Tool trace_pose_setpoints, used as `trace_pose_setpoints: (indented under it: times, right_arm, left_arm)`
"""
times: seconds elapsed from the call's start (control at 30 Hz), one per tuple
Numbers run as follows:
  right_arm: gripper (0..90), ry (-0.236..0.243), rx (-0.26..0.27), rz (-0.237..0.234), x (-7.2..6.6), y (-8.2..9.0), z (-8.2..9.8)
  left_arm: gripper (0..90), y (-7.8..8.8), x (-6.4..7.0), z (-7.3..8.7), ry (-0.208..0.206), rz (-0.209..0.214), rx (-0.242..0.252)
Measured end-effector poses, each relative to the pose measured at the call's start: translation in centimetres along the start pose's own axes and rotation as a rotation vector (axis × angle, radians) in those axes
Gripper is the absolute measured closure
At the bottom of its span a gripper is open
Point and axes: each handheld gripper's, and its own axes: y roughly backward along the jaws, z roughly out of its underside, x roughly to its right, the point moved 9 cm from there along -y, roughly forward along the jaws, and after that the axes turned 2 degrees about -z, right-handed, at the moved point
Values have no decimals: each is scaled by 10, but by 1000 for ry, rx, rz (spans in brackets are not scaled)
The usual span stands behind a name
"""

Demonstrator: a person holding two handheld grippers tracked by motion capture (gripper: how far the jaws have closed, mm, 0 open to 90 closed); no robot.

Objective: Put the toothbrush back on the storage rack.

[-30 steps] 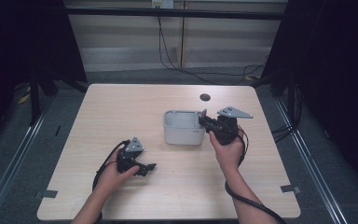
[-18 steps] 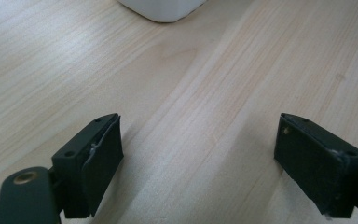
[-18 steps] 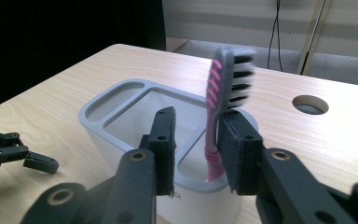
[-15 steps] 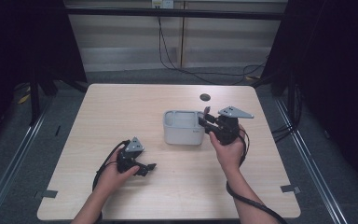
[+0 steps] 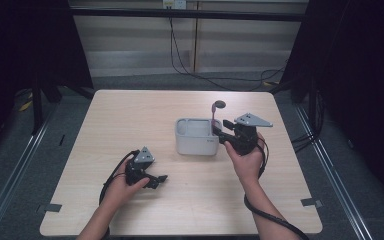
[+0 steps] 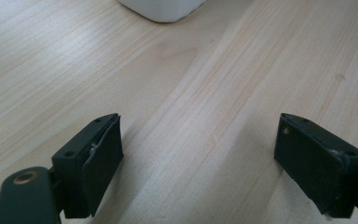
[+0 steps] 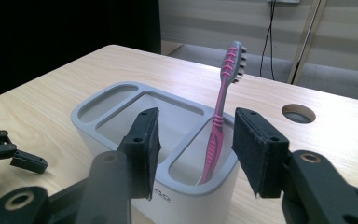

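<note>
A grey-white holder (image 5: 196,137) with several compartments stands right of the table's middle. A pink toothbrush (image 7: 219,126) leans upright in its end compartment, bristles at the top; in the high view the toothbrush (image 5: 214,116) sticks up at the holder's right end. My right gripper (image 7: 193,140) is open just in front of that end, one jaw on each side of the brush handle and apart from it; in the high view it (image 5: 226,134) sits against the holder's right side. My left gripper (image 5: 155,179) rests low near the table's front left, open and empty (image 6: 198,154).
A round hole (image 5: 220,104) is cut in the tabletop behind the holder, also the hole (image 7: 298,113) past the brush. The holder's corner (image 6: 163,9) lies ahead of the left jaws. Bare wood (image 5: 130,120) spreads left; cables trail from both grippers.
The right gripper has eased slightly back from the holder, and the pink toothbrush now shows standing at the holder's right end. The left hand and gripper have stayed put.
</note>
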Motion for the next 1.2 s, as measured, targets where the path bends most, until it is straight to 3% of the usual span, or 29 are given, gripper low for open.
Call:
trace_pose_setpoints:
  times: [0.47, 1.2]
  right_arm:
    - [384, 6, -4, -18, 3, 8, -3]
    - [319, -2, -17, -34, 12, 17, 4]
  left_arm:
    - [147, 0, 0, 0, -1, 0, 0]
    - [147, 0, 0, 0, -1, 0, -1]
